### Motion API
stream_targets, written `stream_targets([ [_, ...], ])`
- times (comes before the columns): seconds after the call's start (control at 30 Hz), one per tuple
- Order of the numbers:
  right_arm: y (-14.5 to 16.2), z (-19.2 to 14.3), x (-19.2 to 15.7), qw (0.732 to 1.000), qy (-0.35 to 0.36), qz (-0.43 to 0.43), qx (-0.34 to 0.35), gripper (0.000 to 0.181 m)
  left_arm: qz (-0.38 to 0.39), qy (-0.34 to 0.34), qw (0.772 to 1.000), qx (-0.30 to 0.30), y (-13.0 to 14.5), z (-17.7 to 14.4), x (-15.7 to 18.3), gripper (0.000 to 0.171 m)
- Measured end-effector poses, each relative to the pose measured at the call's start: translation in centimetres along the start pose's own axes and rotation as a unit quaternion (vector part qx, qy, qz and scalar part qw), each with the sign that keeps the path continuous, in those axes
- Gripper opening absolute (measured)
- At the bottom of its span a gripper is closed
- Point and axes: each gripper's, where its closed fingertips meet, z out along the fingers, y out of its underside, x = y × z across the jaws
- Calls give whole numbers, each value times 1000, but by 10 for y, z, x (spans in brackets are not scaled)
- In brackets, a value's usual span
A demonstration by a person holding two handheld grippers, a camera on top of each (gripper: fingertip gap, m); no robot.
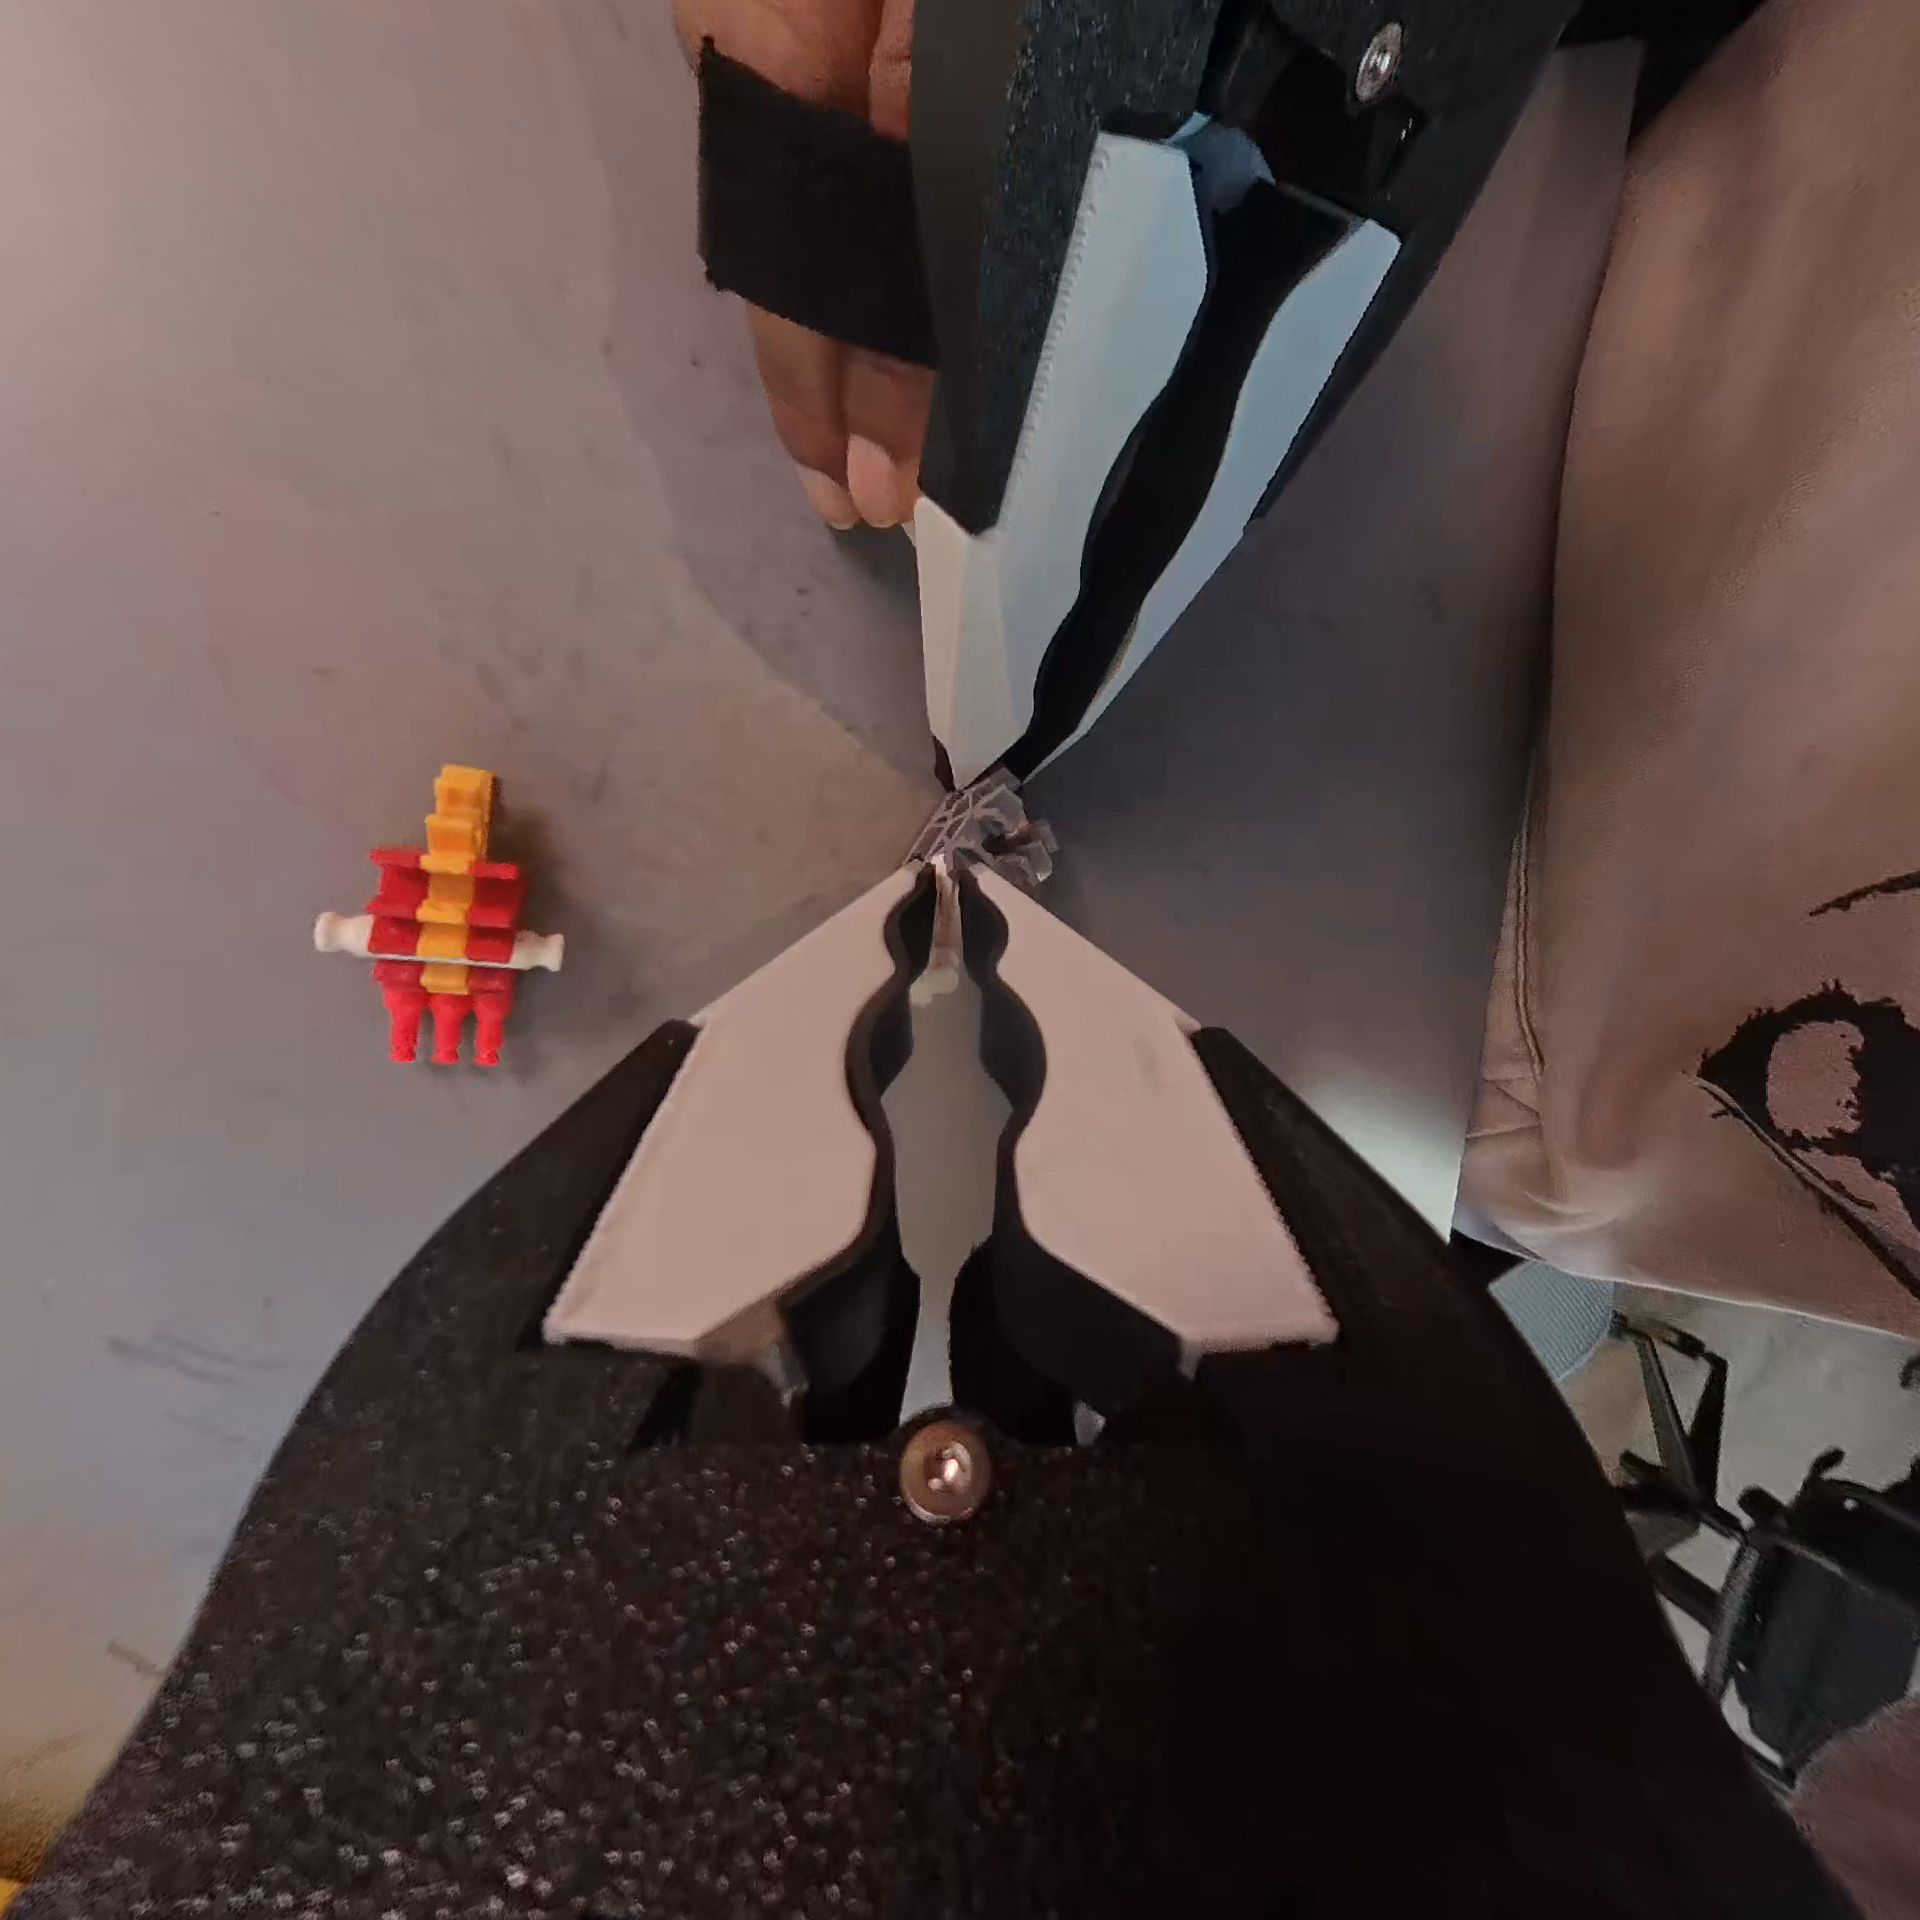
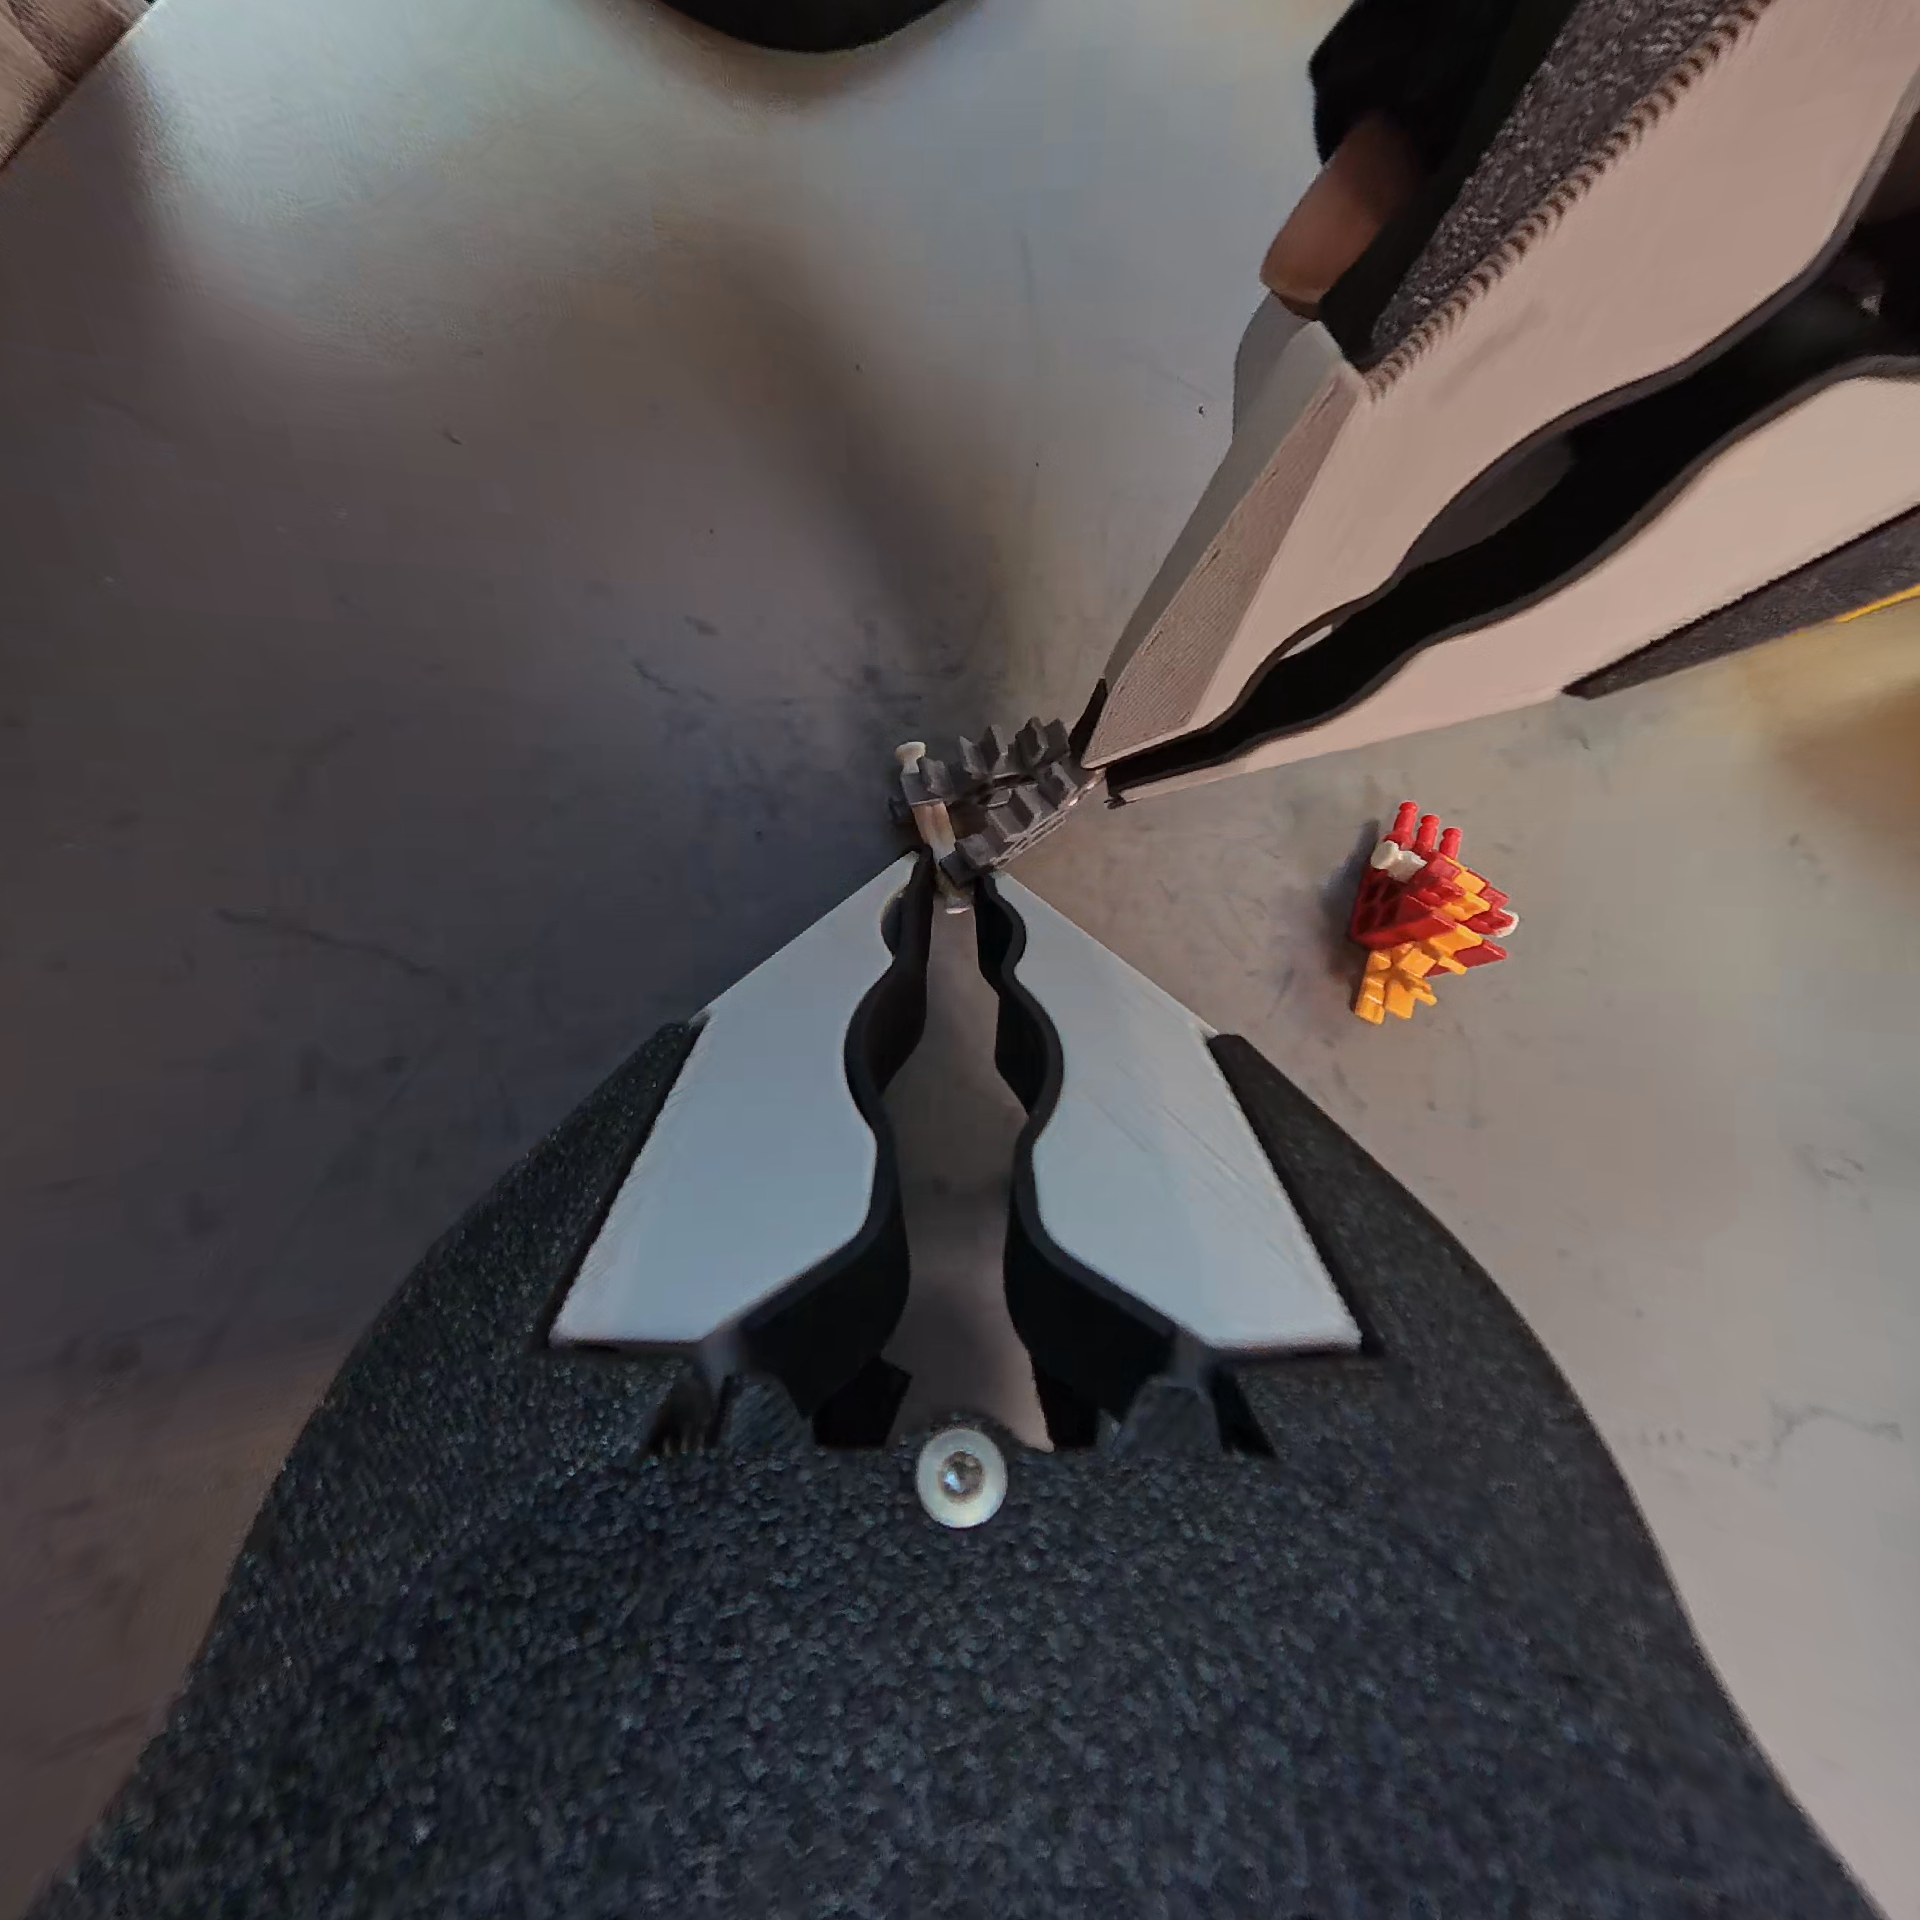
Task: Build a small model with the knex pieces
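Both tongs meet tip to tip above the grey table (image 1: 312, 416). One is the left gripper (image 1: 940, 883), with pale pointed fingers and wavy black pads. Its tips are nearly closed, and they pinch a thin white plastic pin (image 1: 943, 940) that sits between the pads. The other is the right gripper (image 2: 951, 878), which looks the same. In the right wrist view, its tips are also pulled in close, right at the lower end of the white pin and at the corner of a small dark grey toothed plastic block piece (image 2: 1003, 795). I cannot tell for sure which of the two it pinches.

The grey block piece hangs in the air between the two sets of tips, and the white pin runs through it. Nothing else holds it up.

A small toy made of red and orange toothed plastic pieces (image 1: 447, 920), with a white pin across it, lies flat on the table, well apart from the tips. A person's fingers (image 1: 852, 416) wrap around the far handle.

Things could go wrong here. The grips are tiny, only at the very tips. If one hand twists or pulls sideways, the pin could slip out and the grey piece could drop to the table. If the tips squeeze too hard, the thin pin might bend or pop away.
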Motion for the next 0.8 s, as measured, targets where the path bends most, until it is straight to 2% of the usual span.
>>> stream_targets([
  [0.27, 0, -1, -1, 1000, -7, -3, 3, 5, 29, 36, 998, -52, 3, 0, 5, 11],
  [0.43, 0, -1, -1, 1000, -10, -5, 5, 5, 60, 19, 995, -84, 5, -1, 2, 6],
  [0.67, 0, -1, -2, 1000, -13, -17, 7, 5, 81, 2, 986, -143, 12, -6, -2, 9],
  [0.8, 1, -1, -2, 1000, -15, -24, 8, 4, 75, 1, 988, -133, 12, -5, -2, 8],
])
